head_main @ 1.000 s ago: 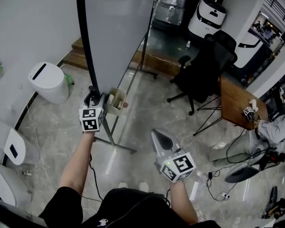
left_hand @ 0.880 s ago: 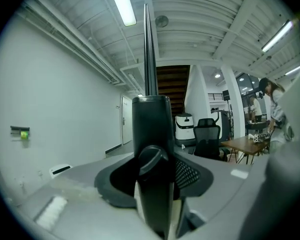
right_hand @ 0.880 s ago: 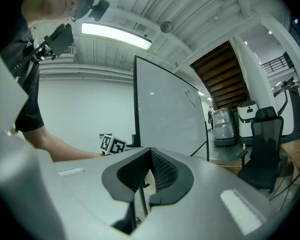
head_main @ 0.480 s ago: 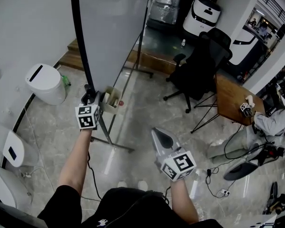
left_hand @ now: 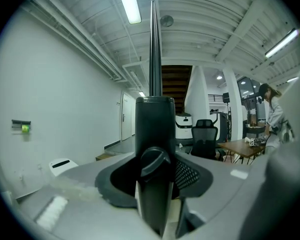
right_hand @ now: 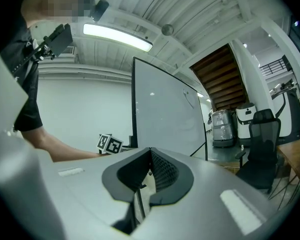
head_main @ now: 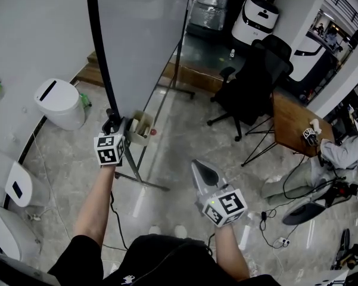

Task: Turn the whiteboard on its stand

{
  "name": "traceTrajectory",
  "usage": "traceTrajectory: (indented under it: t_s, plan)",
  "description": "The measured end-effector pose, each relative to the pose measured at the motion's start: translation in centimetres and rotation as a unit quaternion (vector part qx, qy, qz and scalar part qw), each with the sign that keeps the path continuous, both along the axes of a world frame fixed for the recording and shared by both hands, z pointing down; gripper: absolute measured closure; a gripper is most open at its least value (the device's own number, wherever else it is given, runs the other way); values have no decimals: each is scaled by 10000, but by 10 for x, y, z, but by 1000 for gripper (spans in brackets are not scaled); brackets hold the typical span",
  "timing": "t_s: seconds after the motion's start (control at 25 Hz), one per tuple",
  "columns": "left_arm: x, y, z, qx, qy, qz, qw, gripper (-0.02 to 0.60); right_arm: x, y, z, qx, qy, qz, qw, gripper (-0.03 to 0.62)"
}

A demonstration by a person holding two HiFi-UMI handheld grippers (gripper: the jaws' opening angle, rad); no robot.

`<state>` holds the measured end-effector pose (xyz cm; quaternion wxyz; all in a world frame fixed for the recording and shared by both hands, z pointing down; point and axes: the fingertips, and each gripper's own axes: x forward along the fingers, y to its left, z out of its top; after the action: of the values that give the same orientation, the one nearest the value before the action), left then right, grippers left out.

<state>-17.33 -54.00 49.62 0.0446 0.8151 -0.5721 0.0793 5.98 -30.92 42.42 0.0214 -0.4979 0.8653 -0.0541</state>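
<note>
The whiteboard point(head_main: 143, 34) stands upright on its wheeled stand, seen almost edge-on from above. My left gripper point(head_main: 113, 121) is shut on the board's black frame edge point(head_main: 101, 58) just above the pen tray point(head_main: 141, 128). Its jaws have just been closing with that edge between them. In the left gripper view the black frame point(left_hand: 154, 129) and a small knob point(left_hand: 154, 160) fill the gap between the left gripper's point(left_hand: 154, 171) jaws. My right gripper point(head_main: 201, 170) hangs in the air to the right, shut and empty, pointing at the whiteboard point(right_hand: 164, 119); between the right gripper's point(right_hand: 149, 173) jaws there is nothing.
The stand's foot point(head_main: 144, 182) runs across the floor below my left hand. A white bin point(head_main: 61, 103) sits at the left wall. A black office chair point(head_main: 256, 88), a wooden table point(head_main: 292, 127) and a seated person point(head_main: 342, 154) are at the right. Cables point(head_main: 274, 231) lie on the floor.
In the head view my left gripper and the black frame edge it holds have shifted a little to the left. The right gripper has hardly moved.
</note>
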Motion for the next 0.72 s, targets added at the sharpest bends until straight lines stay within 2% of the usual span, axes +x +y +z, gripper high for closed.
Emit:
traceTrajectory:
  t_s: [0.72]
  plan:
    - [-14, 65, 2, 4, 52, 68, 10000, 393, -15, 6, -5, 101, -33, -211, 9997, 585]
